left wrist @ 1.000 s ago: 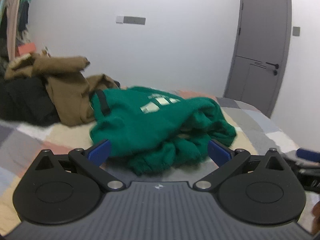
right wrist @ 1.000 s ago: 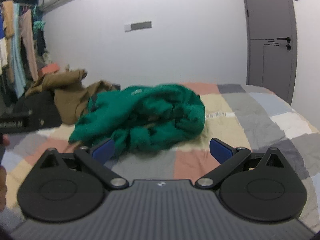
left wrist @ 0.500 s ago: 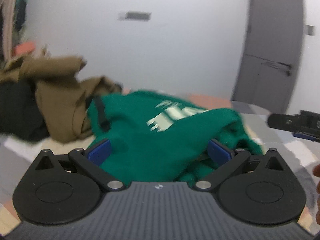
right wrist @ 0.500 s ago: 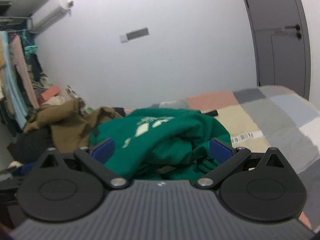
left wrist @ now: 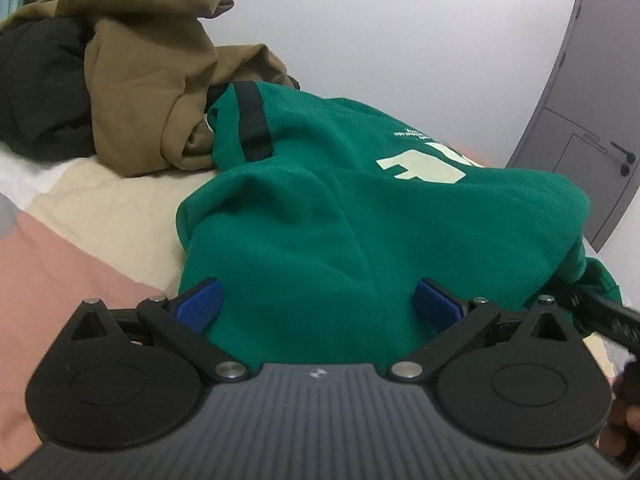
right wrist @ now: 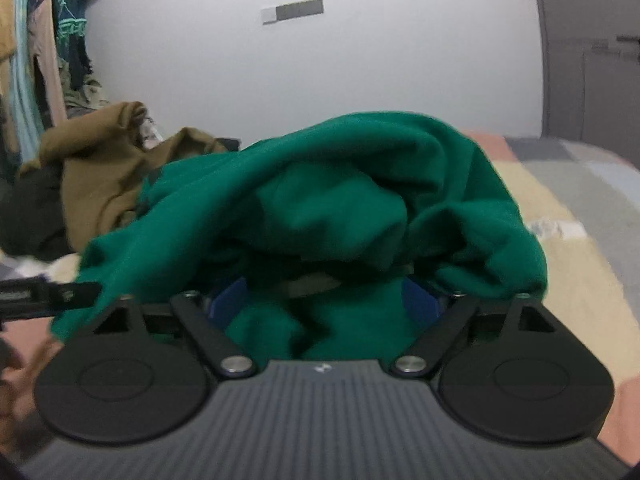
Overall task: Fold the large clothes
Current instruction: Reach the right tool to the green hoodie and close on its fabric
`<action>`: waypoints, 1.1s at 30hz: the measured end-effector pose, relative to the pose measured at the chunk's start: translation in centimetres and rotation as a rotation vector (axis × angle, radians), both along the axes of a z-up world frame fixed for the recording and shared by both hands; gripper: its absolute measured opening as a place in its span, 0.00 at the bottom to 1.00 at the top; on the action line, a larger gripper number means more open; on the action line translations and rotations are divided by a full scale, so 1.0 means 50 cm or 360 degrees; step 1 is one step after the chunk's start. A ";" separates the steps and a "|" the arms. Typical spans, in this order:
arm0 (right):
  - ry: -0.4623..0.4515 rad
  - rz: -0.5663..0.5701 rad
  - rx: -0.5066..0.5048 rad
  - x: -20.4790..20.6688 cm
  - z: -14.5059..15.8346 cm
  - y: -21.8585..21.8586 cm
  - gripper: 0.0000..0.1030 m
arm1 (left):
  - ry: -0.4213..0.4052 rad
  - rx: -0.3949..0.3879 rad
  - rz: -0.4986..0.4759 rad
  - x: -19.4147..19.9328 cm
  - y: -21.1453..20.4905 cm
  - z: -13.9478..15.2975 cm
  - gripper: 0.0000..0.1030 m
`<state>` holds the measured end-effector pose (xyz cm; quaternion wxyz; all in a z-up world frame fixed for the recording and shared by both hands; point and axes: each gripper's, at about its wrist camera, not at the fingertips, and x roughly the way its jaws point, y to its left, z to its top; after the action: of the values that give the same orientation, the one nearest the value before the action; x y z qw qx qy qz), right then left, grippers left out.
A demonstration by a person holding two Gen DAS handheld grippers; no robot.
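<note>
Left wrist view: the left gripper (left wrist: 318,300) has its blue pads (left wrist: 200,304) spread wide, and a fold of the green sweatshirt (left wrist: 360,216) bulges into the gap between them. The cloth lies against the inner side of each pad, but the jaws are not squeezing it; nothing is clamped. The sweatshirt sits crumpled on the bed (left wrist: 100,208), on a patchwork cover of pink, cream and grey. It shows a pale printed mark (left wrist: 424,166) on top and a black band (left wrist: 252,120) near its far left edge. Touching it behind on the left is a heaped brown garment (left wrist: 148,92), with a black garment (left wrist: 36,92) further left. A grey door (left wrist: 592,112) stands at the right, and the other gripper's dark frame shows at the right edge.

Right wrist view, somewhat blurred: the right gripper (right wrist: 324,300) has just been narrowing its jaws, with a bunch of the sweatshirt (right wrist: 320,200) between the pads (right wrist: 418,302). A clear gap remains and the cloth looks loose there, not pinched. The brown garment (right wrist: 96,168) lies behind on the left, clothes (right wrist: 32,64) hang at the far left, and the bed (right wrist: 580,240) spreads out to the right.
</note>
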<state>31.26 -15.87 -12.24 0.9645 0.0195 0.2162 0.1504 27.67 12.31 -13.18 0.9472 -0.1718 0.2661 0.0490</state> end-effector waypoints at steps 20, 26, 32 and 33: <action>-0.0336 -0.0002 -0.0146 -0.004 0.053 0.048 0.20 | -0.0143 -0.0129 -0.0018 -0.062 0.026 -0.006 1.00; -0.0449 0.0031 -0.0204 -0.090 0.107 0.058 0.18 | -0.0210 -0.0127 -0.0003 -0.105 0.021 0.021 1.00; -0.0587 0.0077 -0.0277 -0.219 0.159 0.047 0.18 | -0.0238 -0.0104 -0.0014 -0.147 0.001 0.049 1.00; -0.0592 0.0081 -0.0280 -0.236 0.163 0.042 0.18 | -0.0239 -0.0102 -0.0019 -0.154 -0.004 0.054 1.00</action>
<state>19.45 -13.78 -4.08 0.9816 -0.0985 0.0472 0.1563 19.97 12.12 -10.46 0.9588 -0.2038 0.1967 0.0218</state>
